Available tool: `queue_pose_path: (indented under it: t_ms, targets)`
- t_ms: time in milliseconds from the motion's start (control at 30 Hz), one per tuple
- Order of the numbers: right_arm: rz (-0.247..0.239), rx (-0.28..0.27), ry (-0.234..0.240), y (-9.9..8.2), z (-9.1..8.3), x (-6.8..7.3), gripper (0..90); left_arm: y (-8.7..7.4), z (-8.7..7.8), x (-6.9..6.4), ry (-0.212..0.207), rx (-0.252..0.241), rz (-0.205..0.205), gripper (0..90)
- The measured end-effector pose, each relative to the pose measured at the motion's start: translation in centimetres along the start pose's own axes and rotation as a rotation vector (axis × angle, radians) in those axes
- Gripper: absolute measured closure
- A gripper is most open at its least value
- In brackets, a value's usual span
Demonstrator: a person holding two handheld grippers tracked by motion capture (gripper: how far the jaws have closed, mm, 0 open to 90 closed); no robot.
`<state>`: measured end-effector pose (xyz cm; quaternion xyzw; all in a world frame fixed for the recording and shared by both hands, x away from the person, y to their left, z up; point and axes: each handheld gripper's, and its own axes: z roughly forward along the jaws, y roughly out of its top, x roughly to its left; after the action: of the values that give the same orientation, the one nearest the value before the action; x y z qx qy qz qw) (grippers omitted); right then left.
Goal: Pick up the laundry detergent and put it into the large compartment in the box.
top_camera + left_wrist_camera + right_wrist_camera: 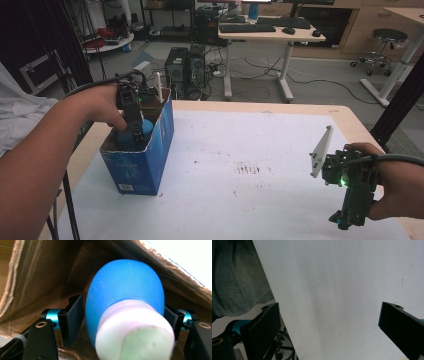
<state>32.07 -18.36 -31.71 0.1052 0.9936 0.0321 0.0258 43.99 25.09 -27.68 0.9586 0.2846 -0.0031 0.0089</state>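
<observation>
I am holding the left gripper point(134, 131) down inside an open cardboard box point(150, 165) — blue printed outside, raw brown corrugated board inside, with torn, fuzzy edges. Its jaws are closing on a smooth, rounded blue bottle point(125, 292) with a ribbed white cap point(135, 332); in the left gripper view the black pads point(73, 317) are pressing against both sides of the body, and the cap is pointing toward the camera, blurred. The bottle is sitting within the box, near the left rear corner of the table.

I am resting the right gripper point(350, 212) low at the right front of the table point(240, 145), jaws spread wide with nothing between them; its grey three-cornered plate point(321, 152) is standing up on top. The table is wearing a white sheet, lightly scuffed with brown specks at centre, over a pale wooden top.

Beyond the table, computer towers point(186, 70) and loose cables are lying on a grey floor, with a desk point(272, 35) carrying keyboards and a stool point(386, 47) behind — well apart from both grippers.
</observation>
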Motion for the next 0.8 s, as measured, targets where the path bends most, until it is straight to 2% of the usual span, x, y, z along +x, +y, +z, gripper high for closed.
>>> queue_pose_path:
  t_ms: [300, 500, 800]
  targets:
    - [-0.005, 0.001, 0.001, 0.2, 0.1, -0.1, 3.5, -0.2, -1.4, -0.1, 0.010, 0.000, -0.015, 26.3]
    - [-0.004, -0.003, 0.000, 0.3, 0.0, -0.1, 3.5, -0.2, -2.6, -0.4, 0.000, -0.006, 0.004, 24.3]
    - [-0.017, -0.001, -0.001, 0.4, -0.4, -0.2, 3.5, 0.3, -4.9, -1.5, 0.029, -0.002, 0.031, 18.9]
